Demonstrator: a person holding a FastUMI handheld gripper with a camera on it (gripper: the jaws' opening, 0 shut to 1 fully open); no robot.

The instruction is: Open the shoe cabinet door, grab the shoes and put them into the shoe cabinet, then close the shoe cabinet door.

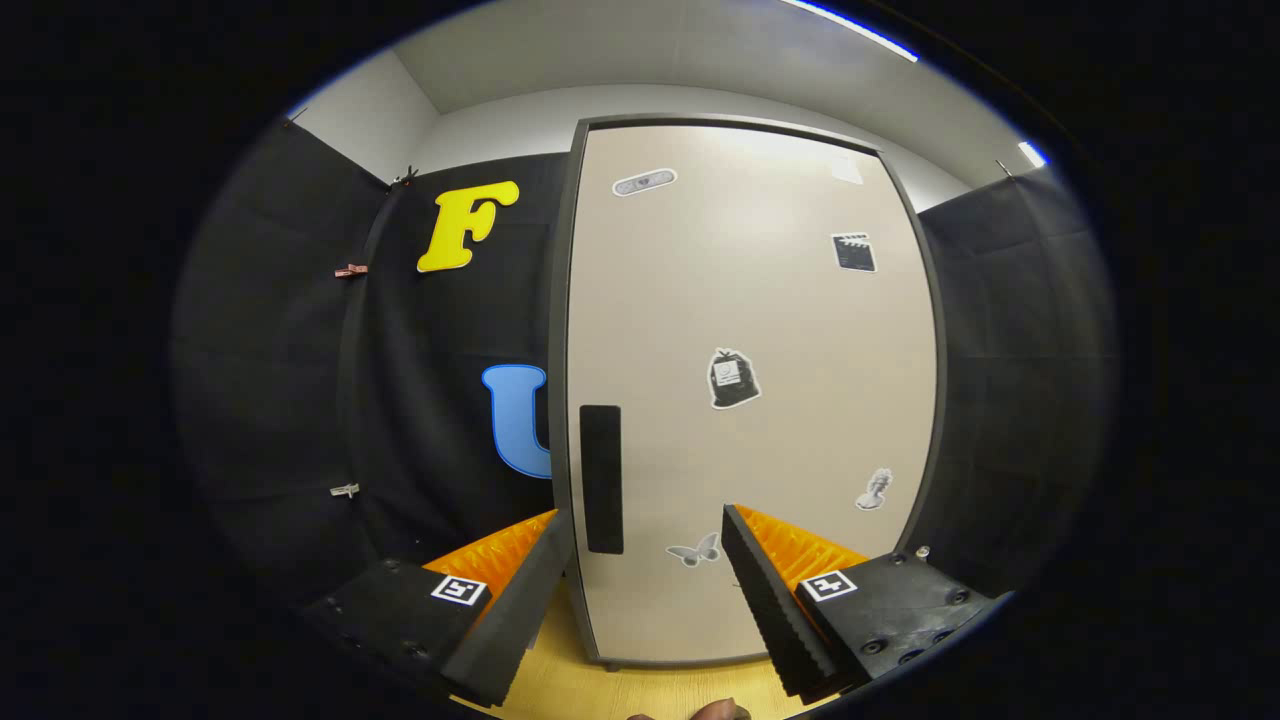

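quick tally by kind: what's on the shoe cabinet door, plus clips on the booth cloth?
Stickers on the shoe cabinet door: 6, e.g. clapperboard, butterfly
Dark handle: 1
Clips on the cloth: 3, e.g.
Total: 10
Gripper open, the handle between its fingers, untouched.

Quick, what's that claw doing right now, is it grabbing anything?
Claw: open, holding nothing; its fingers spread in front of the tall beige cabinet door, either side of the black vertical handle.
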